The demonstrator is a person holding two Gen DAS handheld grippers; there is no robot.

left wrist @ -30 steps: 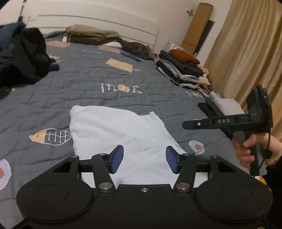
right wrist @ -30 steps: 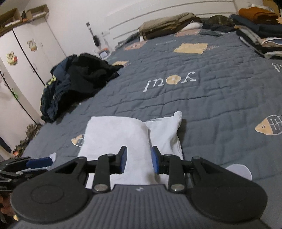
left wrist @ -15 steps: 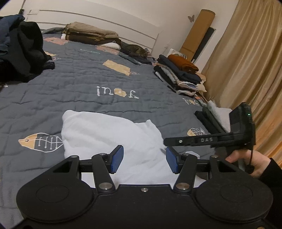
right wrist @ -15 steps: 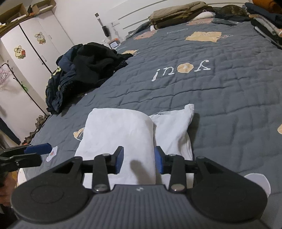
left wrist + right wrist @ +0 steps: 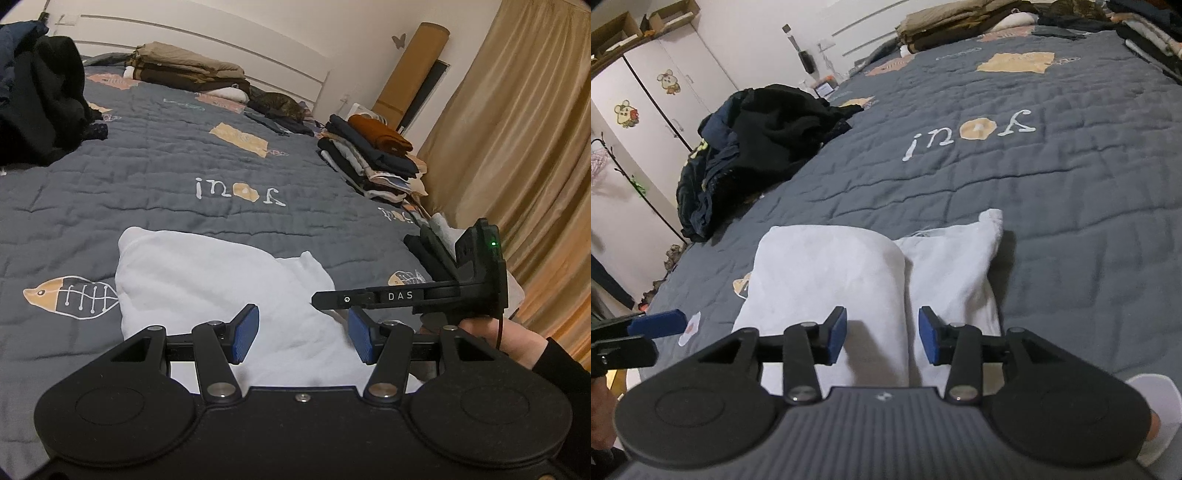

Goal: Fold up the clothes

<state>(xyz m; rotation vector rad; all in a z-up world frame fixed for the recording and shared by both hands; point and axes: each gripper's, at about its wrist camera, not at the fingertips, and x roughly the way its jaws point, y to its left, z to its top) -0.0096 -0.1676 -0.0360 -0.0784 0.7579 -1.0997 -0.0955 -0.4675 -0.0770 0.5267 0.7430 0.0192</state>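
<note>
left gripper [image 5: 301, 334] parted, empty | right gripper [image 5: 882, 338] opening, empty | both over white garment [image 5: 827, 273]

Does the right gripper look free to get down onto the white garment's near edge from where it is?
Probably yes. The right gripper hangs just above the white garment, jaws opening with nothing between them, and the left gripper sits off to the side, clear of its path.

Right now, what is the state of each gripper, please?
Left gripper: open, holding nothing, over the white garment.
Right gripper: jaws opening, nothing between them, above the garment.
</note>
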